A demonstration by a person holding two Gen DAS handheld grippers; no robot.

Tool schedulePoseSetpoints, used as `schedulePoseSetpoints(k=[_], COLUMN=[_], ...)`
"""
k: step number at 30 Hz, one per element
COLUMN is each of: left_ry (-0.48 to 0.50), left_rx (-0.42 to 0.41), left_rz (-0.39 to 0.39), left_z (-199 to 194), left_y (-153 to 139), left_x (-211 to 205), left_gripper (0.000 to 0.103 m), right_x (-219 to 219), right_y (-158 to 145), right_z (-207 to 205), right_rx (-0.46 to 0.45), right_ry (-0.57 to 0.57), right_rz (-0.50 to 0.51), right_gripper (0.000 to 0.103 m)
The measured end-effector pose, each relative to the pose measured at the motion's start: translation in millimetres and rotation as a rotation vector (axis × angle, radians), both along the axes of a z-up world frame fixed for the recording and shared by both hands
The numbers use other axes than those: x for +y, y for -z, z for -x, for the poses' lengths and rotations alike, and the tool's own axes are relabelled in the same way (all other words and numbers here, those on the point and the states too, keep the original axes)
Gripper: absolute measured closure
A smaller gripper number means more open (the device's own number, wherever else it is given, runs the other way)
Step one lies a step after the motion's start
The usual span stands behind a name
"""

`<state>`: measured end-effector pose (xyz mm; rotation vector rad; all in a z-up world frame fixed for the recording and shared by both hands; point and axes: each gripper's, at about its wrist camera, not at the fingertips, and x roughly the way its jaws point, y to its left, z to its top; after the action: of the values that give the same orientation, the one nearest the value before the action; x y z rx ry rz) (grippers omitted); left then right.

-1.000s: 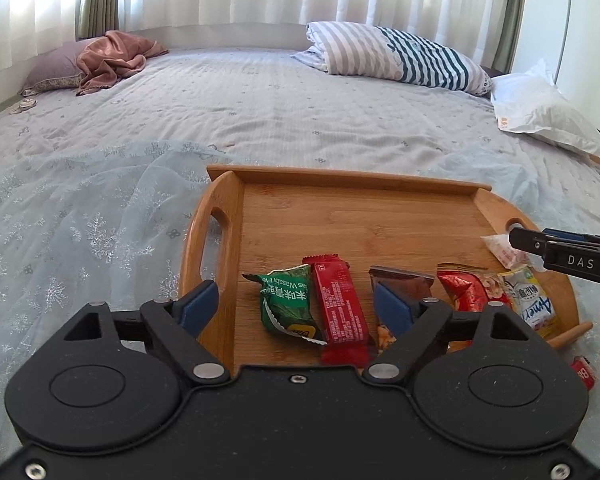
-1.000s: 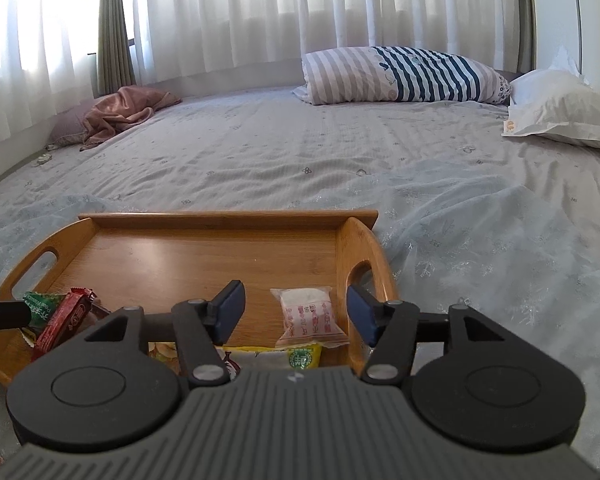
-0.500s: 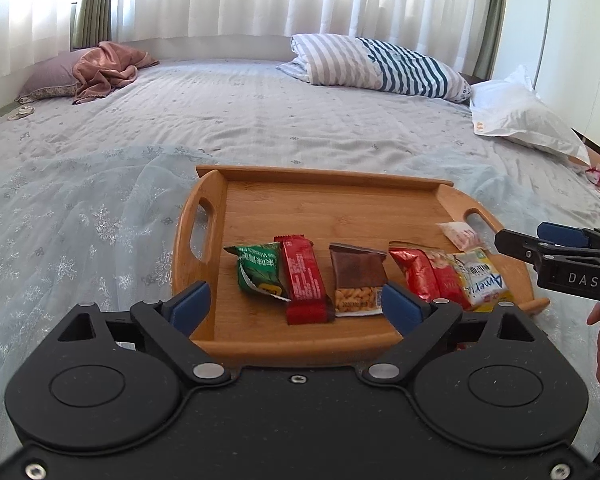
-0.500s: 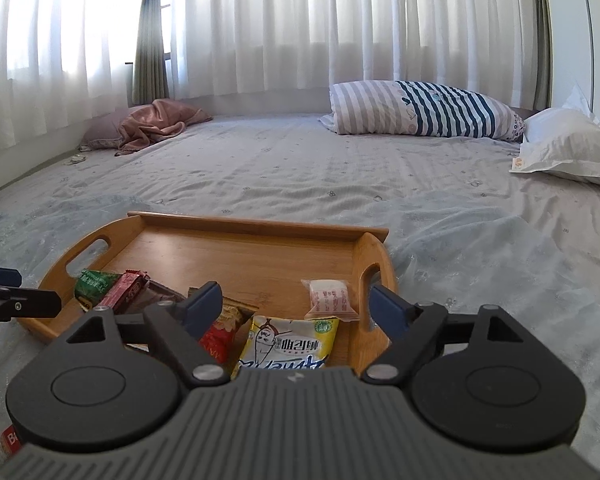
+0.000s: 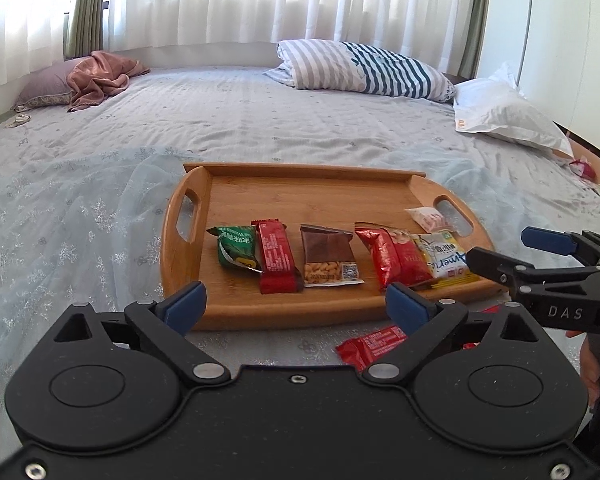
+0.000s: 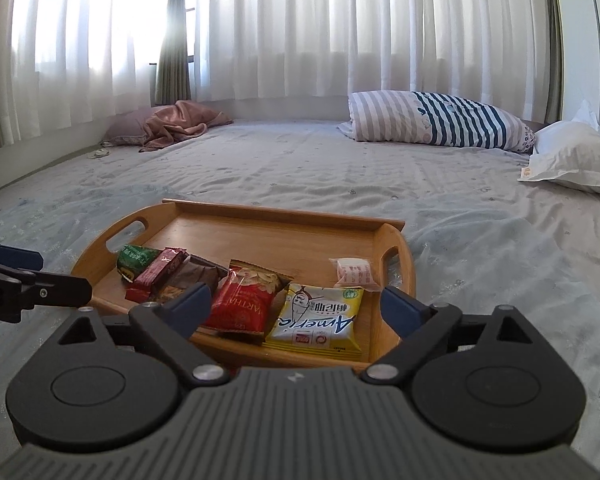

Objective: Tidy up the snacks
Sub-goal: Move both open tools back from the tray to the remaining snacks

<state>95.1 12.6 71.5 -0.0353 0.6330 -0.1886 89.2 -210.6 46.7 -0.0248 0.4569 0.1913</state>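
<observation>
A wooden tray [image 5: 300, 196] lies on the bed and also shows in the right wrist view [image 6: 268, 232]. In a row on it lie a green packet [image 5: 236, 246], a red bar [image 5: 276, 256], a brown peanut packet [image 5: 328, 254], a red packet [image 5: 396, 256], a yellow packet [image 5: 444, 258] and a small pink-white packet [image 5: 428, 218]. A red bar [image 5: 372, 346] lies on the bed in front of the tray. My left gripper [image 5: 296, 306] is open and empty, just short of the tray's near edge. My right gripper [image 6: 296, 306] is open and empty, at the tray's right near corner.
The bed has a pale patterned cover [image 5: 80, 208]. A striped pillow [image 5: 360, 66], a white pillow [image 5: 504, 114] and a pink blanket [image 5: 100, 78] lie at the far side under the curtains. Small items [image 5: 584, 168] lie at the right edge.
Both grippers have pulled back and up from the tray, so the whole tray shows. The red bar on the bed has come into view. Both stay open.
</observation>
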Motion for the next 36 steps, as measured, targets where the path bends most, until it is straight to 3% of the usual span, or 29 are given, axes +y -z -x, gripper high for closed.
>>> schedulePoseSetpoints(k=[9,16,36], left_ry=[0.0,-0.01,-0.073], left_rx=[-0.002,0.022,0.023], left_rz=[0.009,0.064,-0.001], left_z=[20,31,48], left_y=[-1,2,34], left_x=[-1,1,-5], left_gripper=[0.006,0.006,0.005], right_x=[2,1,-8], right_y=[5,11,31], right_z=[21,32,54], right_rx=[-0.006,-0.005,0.024], right_ry=[-0.009,0.005,0.035], right_rz=[0.002,0.007,-0.022], right_gripper=[0.0,0.0,0.0])
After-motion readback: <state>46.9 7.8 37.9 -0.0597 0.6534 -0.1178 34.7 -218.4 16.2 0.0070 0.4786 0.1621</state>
